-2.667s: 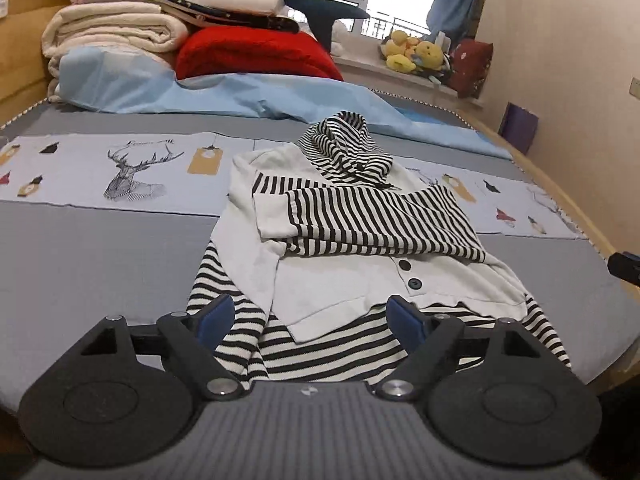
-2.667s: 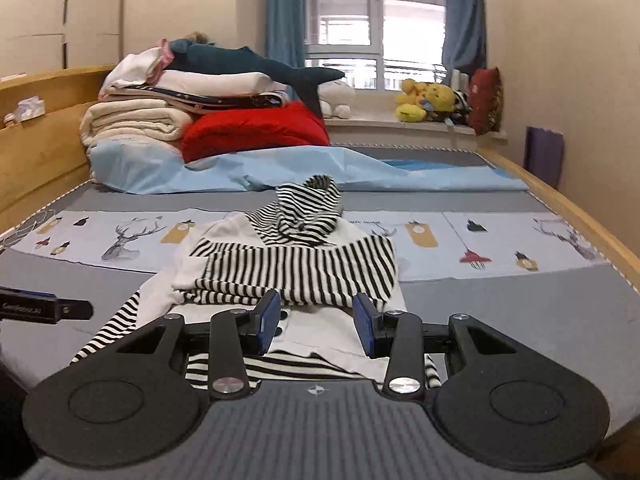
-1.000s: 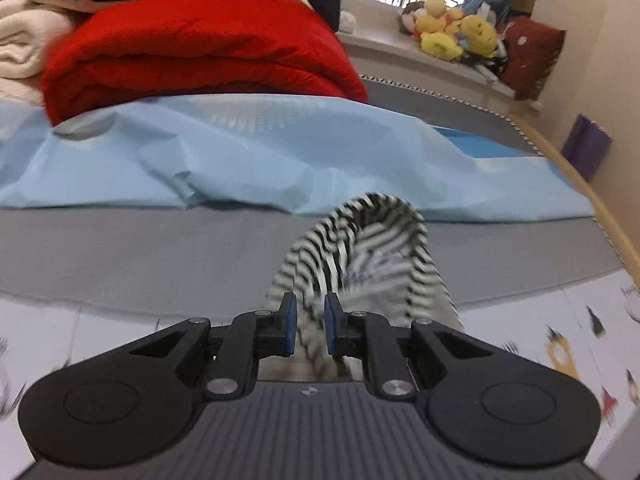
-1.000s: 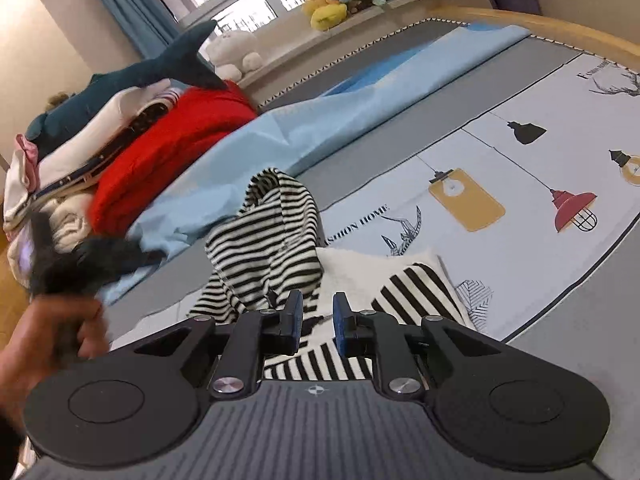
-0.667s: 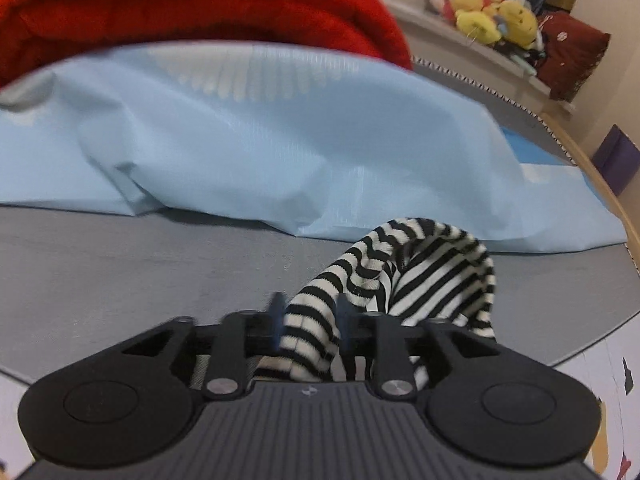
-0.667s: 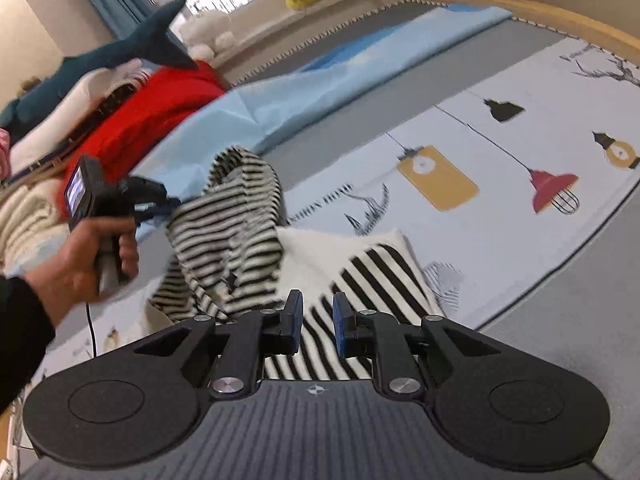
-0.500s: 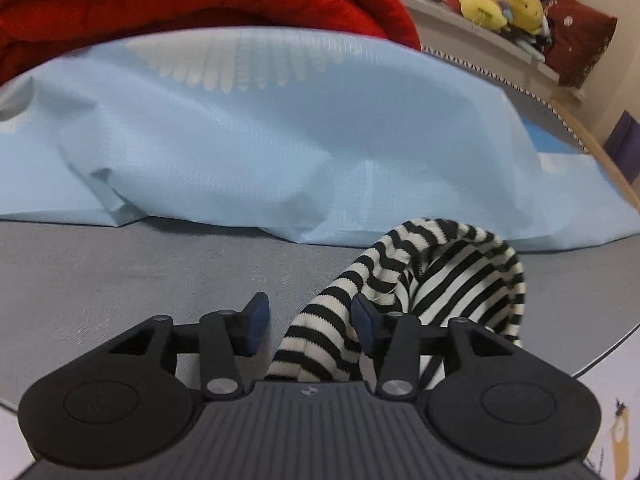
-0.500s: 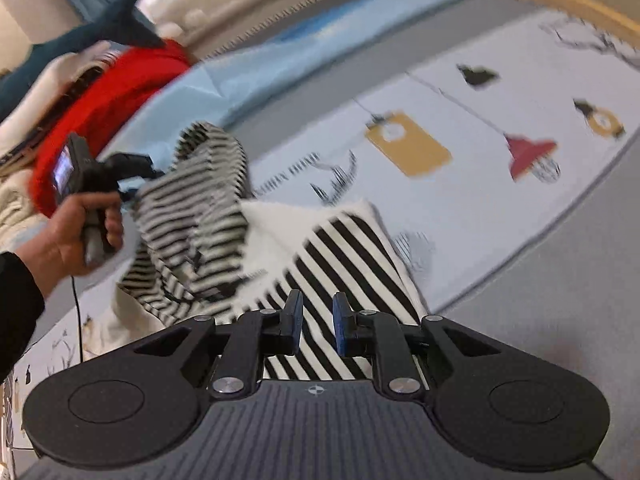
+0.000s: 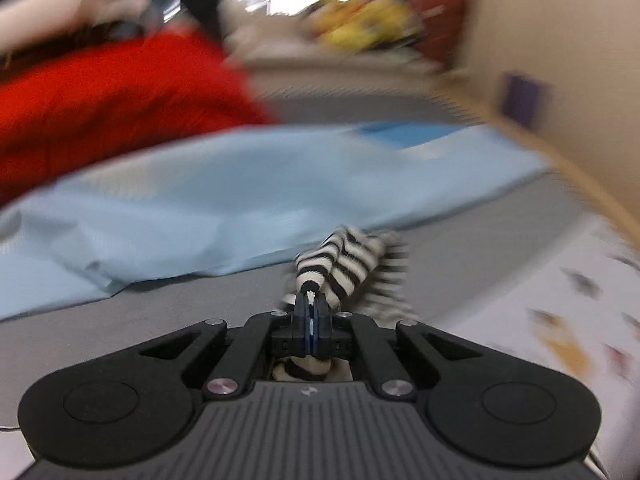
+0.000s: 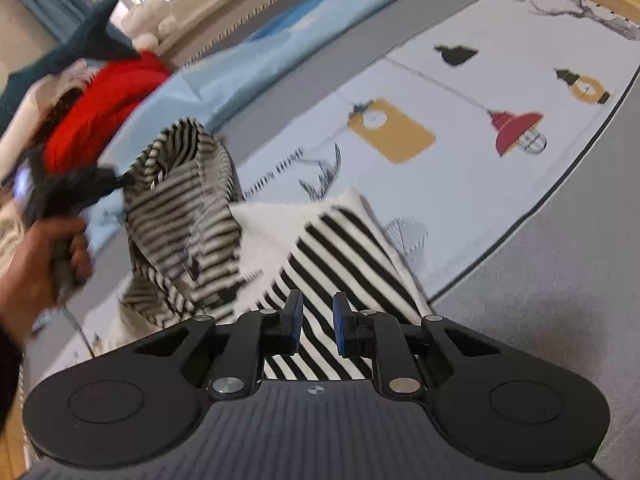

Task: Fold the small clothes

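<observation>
A grey bed (image 10: 560,248) with a printed white panel (image 10: 460,92) is carrying a striped hooded top (image 10: 340,248), lying flat near its middle. The left gripper (image 9: 311,300) is pinching the hood (image 10: 188,200) by its rim, lifting it. The right gripper (image 10: 316,320) is hovering over the striped body, jaws narrowly apart, gripping nothing.

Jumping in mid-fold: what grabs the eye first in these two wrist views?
The striped hood stands lifted off the bed, its rim pinched in the left gripper at the left of the right wrist view. Below it, the right gripper hovers, jaws apart, over the bold-striped folded sleeve. Behind, a red blanket glares against the pale blue sheet.
</observation>
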A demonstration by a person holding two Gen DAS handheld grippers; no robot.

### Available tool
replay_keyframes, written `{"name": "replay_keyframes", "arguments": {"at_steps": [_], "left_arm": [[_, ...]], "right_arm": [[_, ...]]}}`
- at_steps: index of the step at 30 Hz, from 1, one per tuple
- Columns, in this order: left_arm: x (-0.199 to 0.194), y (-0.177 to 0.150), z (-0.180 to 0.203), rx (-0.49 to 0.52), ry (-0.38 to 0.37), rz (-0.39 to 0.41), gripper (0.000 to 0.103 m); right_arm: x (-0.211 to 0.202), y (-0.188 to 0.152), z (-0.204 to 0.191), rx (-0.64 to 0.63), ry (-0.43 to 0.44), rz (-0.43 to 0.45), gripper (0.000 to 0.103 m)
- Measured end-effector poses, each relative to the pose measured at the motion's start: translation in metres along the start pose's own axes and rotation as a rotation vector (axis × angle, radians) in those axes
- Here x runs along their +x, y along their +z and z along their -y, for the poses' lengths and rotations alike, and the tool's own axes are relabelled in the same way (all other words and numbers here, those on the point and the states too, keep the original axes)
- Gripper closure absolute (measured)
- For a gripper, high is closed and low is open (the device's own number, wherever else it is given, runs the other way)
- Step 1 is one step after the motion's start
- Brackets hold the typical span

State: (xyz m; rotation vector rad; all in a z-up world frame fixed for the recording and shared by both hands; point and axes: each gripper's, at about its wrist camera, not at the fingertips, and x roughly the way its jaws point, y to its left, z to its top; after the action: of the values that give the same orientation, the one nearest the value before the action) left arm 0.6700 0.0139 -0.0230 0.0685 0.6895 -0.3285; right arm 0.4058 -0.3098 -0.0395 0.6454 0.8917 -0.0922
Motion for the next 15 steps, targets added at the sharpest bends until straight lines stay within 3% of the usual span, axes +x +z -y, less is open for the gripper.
{"name": "replay_keyframes", "arguments": {"at_steps": [3,5,8,11,13,15], "left_arm": [[-0.108,-0.052,0.043,0.05,-0.169,0.069,0.102],[-0.167,-0.102,0.07,0.1,-0.227,0.07,0.102],[-0.225,-0.186,0.09,0.04,-0.311,-0.026,0.102],[-0.244,-0.238,0.094,-0.083,-0.306,-0.17,0.099],[-0.253,-0.242,0.086,-0.174,-0.248,-0.137,0.086],[-0.257,-0.236,0.069,-0.336,-0.213,-0.095,0.082]], "right_arm": [[-0.016,0.007,0.0,0.023,0.011,0.053,0.085],[-0.025,0.009,0.001,0.04,0.012,0.084,0.085],[-0.037,0.007,0.004,0.06,0.018,0.114,0.085],[-0.04,0.001,0.006,0.064,0.031,0.123,0.085],[-0.037,-0.002,0.007,0.072,0.03,0.102,0.085],[-0.034,-0.006,0.004,0.071,0.051,0.086,0.085]]}}
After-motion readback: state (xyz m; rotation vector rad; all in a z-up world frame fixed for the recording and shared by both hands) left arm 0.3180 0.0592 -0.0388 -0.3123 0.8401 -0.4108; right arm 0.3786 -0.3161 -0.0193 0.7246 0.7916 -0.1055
